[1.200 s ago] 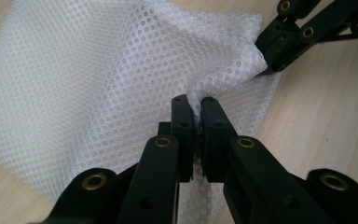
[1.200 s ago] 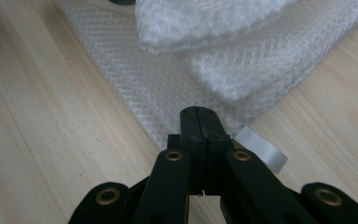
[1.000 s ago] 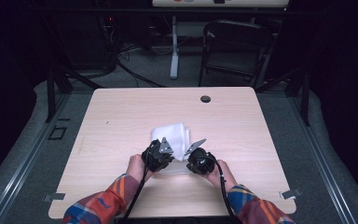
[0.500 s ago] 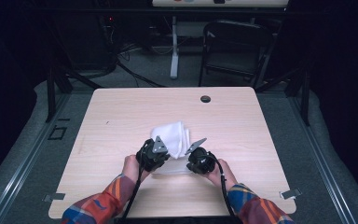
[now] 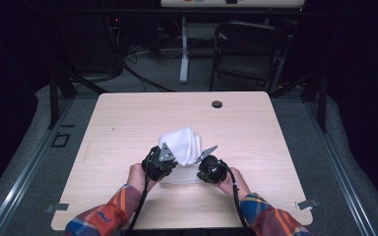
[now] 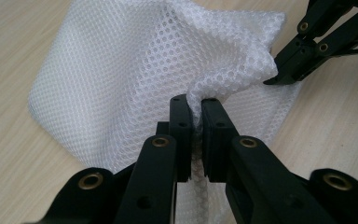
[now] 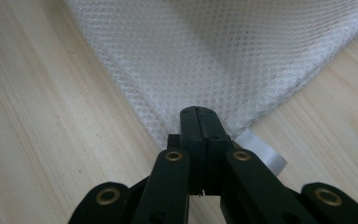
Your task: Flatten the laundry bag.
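Presently, white mesh cloth [image 6: 144, 70] gripped by both claws.
Left claw [image 6: 195, 109] clenched on a raised fold; right claw [image 7: 200, 122] clenched on the cloth's 6 o'clock edge, low over the surface [image 5: 128, 123].

No readable text, label, brand, number or sign is showing anywhere in these views

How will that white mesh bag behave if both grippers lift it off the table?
The white mesh bag probably hangs floppy: it bunches where the left gripper pinches it. Its open netting suggests it is light. It likely sags between that and the right gripper.
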Tool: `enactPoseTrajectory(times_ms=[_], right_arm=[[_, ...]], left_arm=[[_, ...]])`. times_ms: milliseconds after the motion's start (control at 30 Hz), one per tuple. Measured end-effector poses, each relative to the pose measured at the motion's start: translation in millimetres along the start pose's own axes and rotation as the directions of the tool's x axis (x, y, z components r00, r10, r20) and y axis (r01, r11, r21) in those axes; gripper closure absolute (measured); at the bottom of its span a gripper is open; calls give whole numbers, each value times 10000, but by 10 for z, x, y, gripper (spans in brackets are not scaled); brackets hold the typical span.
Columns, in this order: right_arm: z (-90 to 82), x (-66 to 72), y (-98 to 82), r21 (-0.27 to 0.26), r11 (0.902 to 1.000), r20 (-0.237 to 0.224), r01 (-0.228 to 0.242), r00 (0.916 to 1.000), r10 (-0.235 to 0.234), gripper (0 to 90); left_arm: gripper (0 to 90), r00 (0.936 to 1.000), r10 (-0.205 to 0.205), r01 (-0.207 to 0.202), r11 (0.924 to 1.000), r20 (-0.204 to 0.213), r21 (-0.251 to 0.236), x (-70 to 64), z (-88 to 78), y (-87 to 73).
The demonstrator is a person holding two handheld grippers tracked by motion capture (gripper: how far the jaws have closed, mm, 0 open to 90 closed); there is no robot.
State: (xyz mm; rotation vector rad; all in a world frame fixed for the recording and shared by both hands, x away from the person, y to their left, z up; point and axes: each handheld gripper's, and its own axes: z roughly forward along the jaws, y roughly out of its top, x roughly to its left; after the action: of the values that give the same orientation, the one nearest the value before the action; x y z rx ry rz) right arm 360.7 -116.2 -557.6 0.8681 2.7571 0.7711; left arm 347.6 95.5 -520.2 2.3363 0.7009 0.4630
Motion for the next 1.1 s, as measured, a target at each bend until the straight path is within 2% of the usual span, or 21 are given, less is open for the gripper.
enactPoseTrajectory(times_ms=[33,133,167,500,600,633,733,800,1100], right_arm=[[7,6,-7,-141,9998,-2,-132,9999,132,900],[7,8,-9,-138,9998,9,-150,9999,150,900],[0,8,-2,-16,10000,33,-34,10000,34,900],[7,33,6,-4,9999,180,133,9997,-133,900],[11,48,7,-37,10000,268,34,9996,-33,900],[1,43,14,116,9998,257,150,9996,-153,900],[10,53,16,60,9999,302,138,9994,-140,900],[7,65,28,199,9992,388,335,9987,-343,900],[0,60,29,311,9990,482,314,9983,-329,900]], left_arm=[[836,10000,-7,7,10000,-12,30,3,-7,0],[837,9999,-92,92,10000,-77,2,15,-25,-9],[837,9999,-105,105,9999,-97,-5,19,-33,-14],[838,9987,-431,429,9990,-274,-108,77,-131,-50],[838,9977,-592,581,9977,-316,-348,99,-165,-67],[838,9977,-600,589,9976,-313,-350,106,-175,-71],[838,9970,-574,552,9975,-512,-437,105,-196,-78],[839,9965,-580,553,9974,-597,-459,102,-205,-80],[838,9933,-1035,1005,9933,-523,-576,163,-261,-130]])
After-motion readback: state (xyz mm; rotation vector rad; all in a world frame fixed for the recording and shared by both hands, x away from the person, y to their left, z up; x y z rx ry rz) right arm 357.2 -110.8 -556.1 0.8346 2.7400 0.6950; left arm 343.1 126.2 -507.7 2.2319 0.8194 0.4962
